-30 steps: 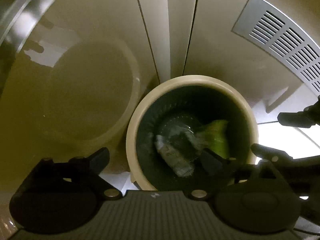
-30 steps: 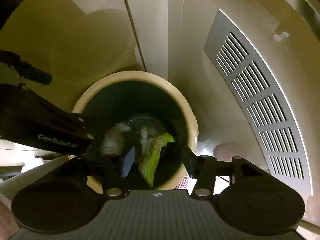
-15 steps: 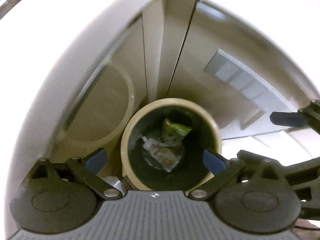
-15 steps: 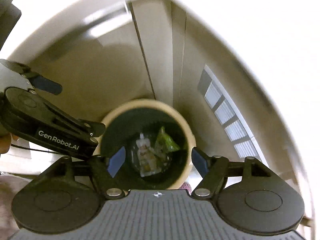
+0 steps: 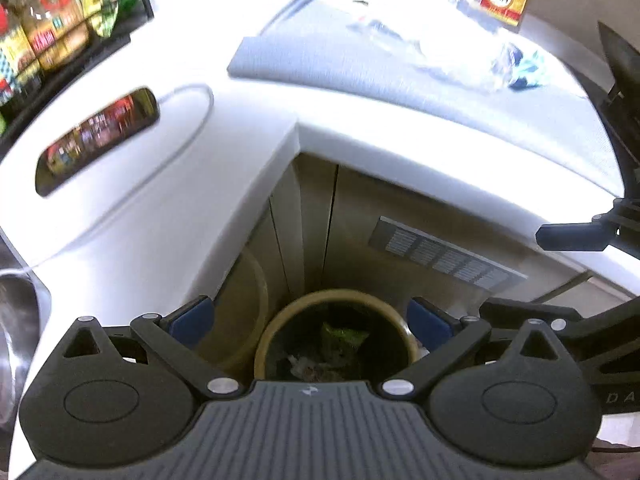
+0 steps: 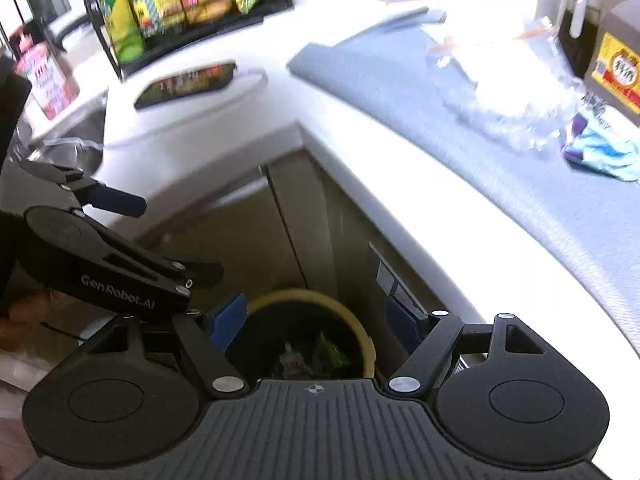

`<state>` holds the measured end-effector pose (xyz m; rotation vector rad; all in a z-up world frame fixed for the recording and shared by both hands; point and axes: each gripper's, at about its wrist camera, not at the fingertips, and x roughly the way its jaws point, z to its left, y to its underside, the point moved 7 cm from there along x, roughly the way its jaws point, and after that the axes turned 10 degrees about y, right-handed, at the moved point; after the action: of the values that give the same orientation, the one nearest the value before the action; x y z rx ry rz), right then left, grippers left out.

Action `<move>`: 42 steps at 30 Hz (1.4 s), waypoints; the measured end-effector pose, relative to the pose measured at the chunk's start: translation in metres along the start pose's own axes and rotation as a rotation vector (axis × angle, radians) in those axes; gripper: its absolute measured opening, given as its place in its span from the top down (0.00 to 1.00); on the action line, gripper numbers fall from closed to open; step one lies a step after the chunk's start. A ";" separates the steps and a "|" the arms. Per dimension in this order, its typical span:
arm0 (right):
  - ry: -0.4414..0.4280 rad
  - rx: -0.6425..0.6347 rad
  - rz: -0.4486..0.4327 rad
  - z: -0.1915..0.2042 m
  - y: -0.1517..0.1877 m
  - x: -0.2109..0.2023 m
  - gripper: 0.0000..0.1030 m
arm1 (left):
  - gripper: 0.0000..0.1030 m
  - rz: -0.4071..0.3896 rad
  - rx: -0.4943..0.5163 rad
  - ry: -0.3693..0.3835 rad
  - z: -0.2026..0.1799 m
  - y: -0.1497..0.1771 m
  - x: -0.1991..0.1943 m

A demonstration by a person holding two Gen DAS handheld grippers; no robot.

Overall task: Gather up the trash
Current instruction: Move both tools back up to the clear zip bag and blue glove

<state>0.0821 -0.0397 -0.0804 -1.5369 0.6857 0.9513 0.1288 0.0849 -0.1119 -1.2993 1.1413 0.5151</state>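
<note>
Bin point(image 5: 264, 344) noted on the floor in the inside corner of an L-shaped counter point(image 5: 248, 120): round, upright, mouth facing up, cream-yellow smooth rim, dark interior. Trash inside it: a crinkled green wrapper point(image 5: 344, 334) toward the far side and pale, crumpled packaging point(image 6: 290, 356) beside it; long axes cannot be told from this height.

Counter top is white, glossy and smooth-edged. A grey textured mat point(image 6: 440, 92) lies on its right run, carrying clear crumpled plastic point(image 6: 516, 116) and a blue-and-purple wad point(image 6: 604, 152), both blurred. A black phone point(image 5: 96, 136) with a white cable lies on the left run. Beige cabinet fronts below bear a slatted metal vent point(image 5: 444, 258).

Left gripper point(image 5: 310, 316) is pitched steeply downward above the bin, its blue-padded fingers point(image 5: 190, 316) spread wide with nothing between them. Right gripper point(image 6: 316, 320) is angled down likewise just beside it; its jaws are opening, the blue pads point(image 6: 228, 320) apart and empty, framing the bin mouth below.
</note>
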 end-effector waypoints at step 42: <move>0.326 0.501 -0.328 -0.162 -0.057 -0.017 0.12 | 0.00 -0.246 0.114 0.089 -0.061 -0.169 0.018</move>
<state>0.1539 -0.1888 -0.0329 -1.3044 0.7976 0.2519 0.2557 -0.0206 -0.0387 -1.3513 1.0493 0.2100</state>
